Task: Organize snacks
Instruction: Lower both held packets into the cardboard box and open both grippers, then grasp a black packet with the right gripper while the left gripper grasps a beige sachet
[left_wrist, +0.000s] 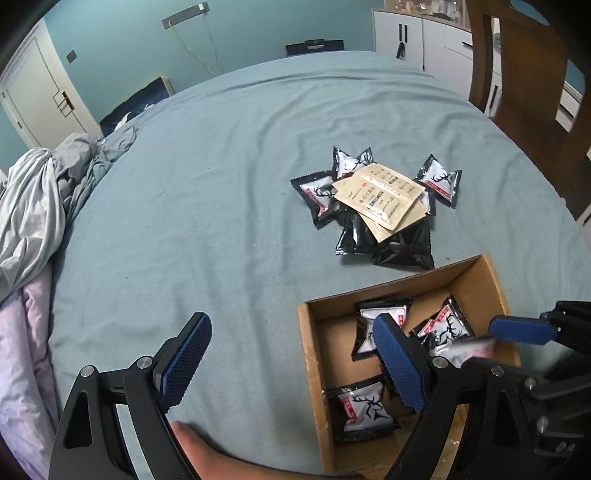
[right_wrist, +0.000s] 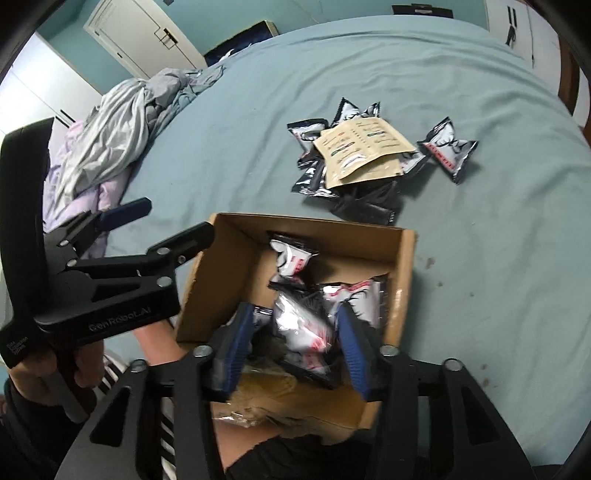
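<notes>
Left wrist view: the left tongs (left_wrist: 291, 360) hang wide open and empty, low over the bed (left_wrist: 221, 166), one finger crossing the near corner of the cardboard box (left_wrist: 312, 369). Several deer-print snack packets (left_wrist: 365, 408) lie inside; a loose pile of snacks (left_wrist: 376, 206), topped by tan sachets (left_wrist: 384, 197), waits just beyond the box. The right tongs poke in from the right edge.

Right wrist view: the right tongs (right_wrist: 291, 350) reach down into the box (right_wrist: 404, 266), jaws parted around a blurred white packet (right_wrist: 303, 325); whether they pinch it I cannot tell. Risk here: a slick wrapper slipping free, or the fingers snagging the box wall and dragging it across the soft sheet. The left tongs (right_wrist: 168, 225) hover beside the box's left wall.
</notes>
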